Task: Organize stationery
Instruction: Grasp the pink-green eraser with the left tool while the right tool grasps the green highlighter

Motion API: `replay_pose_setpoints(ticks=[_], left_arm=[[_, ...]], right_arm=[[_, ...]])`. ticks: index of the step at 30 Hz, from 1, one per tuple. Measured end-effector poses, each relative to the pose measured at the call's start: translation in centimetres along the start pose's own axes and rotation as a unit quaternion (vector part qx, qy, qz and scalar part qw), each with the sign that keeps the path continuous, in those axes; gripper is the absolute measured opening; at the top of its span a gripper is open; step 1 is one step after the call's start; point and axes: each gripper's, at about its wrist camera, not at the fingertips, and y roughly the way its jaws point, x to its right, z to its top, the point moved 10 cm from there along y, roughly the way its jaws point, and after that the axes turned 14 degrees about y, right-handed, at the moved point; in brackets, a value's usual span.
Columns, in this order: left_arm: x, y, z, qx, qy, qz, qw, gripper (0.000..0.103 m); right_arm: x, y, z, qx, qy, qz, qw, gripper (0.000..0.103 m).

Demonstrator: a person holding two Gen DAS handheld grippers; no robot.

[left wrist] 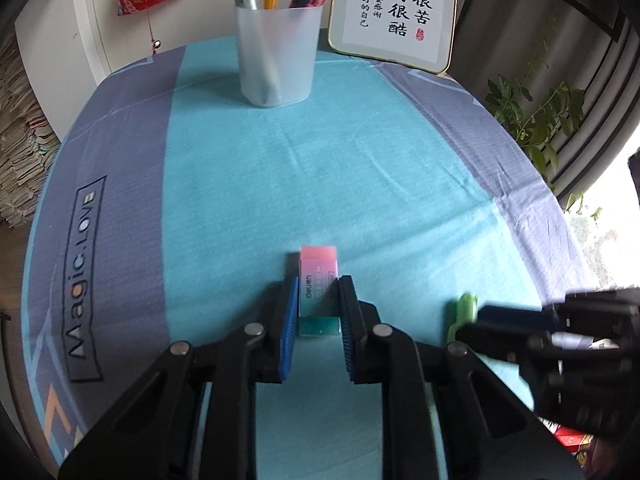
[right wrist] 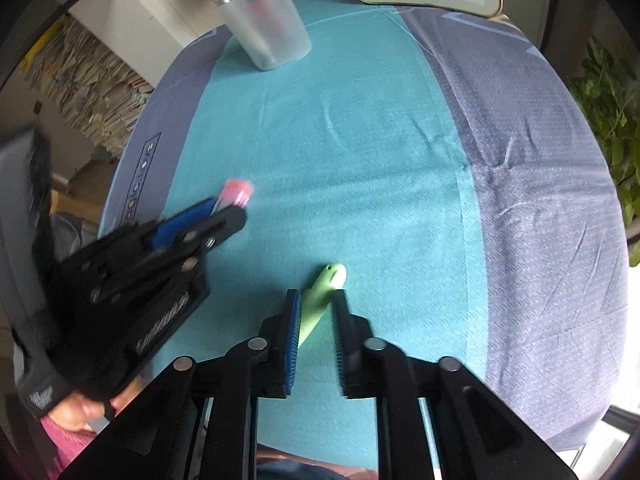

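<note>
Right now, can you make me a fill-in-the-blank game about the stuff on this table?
1. The left tongs have their fingers on both sides of a pink and teal ____.
2. The thing lying between the fingers of the right tongs has the colour ____.
3. The frosted cup at the back is full of ____.
4. The cloth has a wide ____ stripe down the middle.

Missing words: eraser, green, pens, teal

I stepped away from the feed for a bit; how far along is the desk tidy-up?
Done: several pens already stand in the cup. In hand: the left gripper has its pads on either side of the eraser, while the right gripper straddles the green pen, not visibly clamped. Left: both items still lie on the tablecloth, away from the cup.
</note>
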Motion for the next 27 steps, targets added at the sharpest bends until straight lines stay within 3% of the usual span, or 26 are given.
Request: replay_pose_setpoints(ticks=[7,9,15,19,27], left_arm=[[-0.7,-1.4,-2.7,0.005,-0.014,-0.002,0.9999,0.018],[-0.6,-1.7,-3.2,0.004,-0.014,-0.005,0.9999,0.018],[-0.1,-1.9,-3.4,0.001,-0.007,-0.008,0.9999,0.019],[-0.1,-1.9,-3.0,0.007,-0.012,-0.011,0.9998,0.04],[-0.2,-1.1,-2.3,-0.001,0.002,0.007,1.0,0.039]], right_arm=[[-1.8,0.9,0.3,0.006,-0.028,-0.003,1.0,0.021],[-2.4,0.8,0.4,0.011,-0.045,-0.007,0.999,0.014],[-4.0,0.4,0.8,0.018,-0.09,-0.014,0.996,0.014],[-3.4,0.7,1.0,0.008,-0.086,-0.023,0.996,0.015],[-2.6,0.8,1.8,0.007,-0.068,-0.032,0.997,0.022]])
